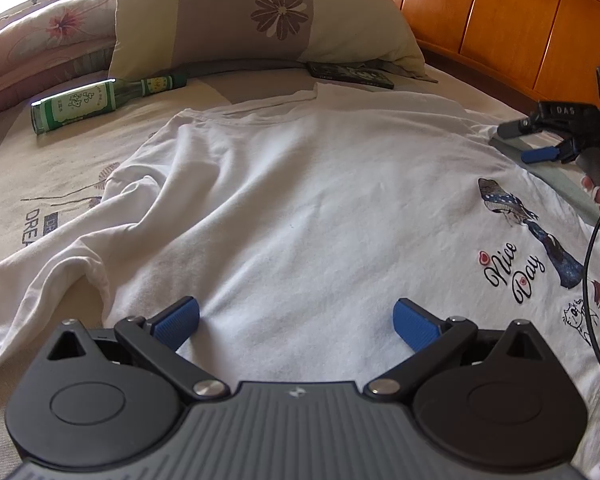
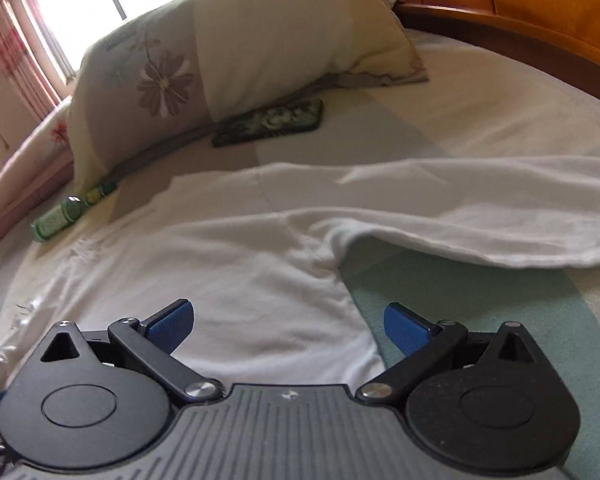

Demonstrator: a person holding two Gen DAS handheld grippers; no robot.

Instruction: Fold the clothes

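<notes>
- Your left gripper point(image 1: 296, 322) hangs over the white T-shirt point(image 1: 300, 200), jaws wide apart with nothing between them; the shirt lies spread open on the bed point(image 1: 60, 168), printed side up, running ahead of and beneath those jaws.
- Your right gripper point(image 2: 288, 326) is also gaping and empty, straddling the shirt's side edge: cloth under the left jaw, bare sheet under the right. Close here and you may pinch the bed sheet along with the shirt.
- The sleeve point(image 2: 480, 240) ahead and to the right of the right jaws lies lifted and curled. Fold over it and I'd expect a lump trapped inside.
- To the left of your left jaws the fabric is bunched in ridges point(image 1: 112, 224). Grab one layer only and the fold will likely come out skewed.
- The green bottle point(image 1: 100, 100) lies far ahead-left of the left jaws, and the dark phone point(image 2: 268, 122) sits by the pillow point(image 2: 228, 40), just past the shirt's far edge. A wide sweep of cloth could roll one or drag the other.
- The cable point(image 1: 592, 272) trails over the print, right of the left jaws; it could snag the hem.
</notes>
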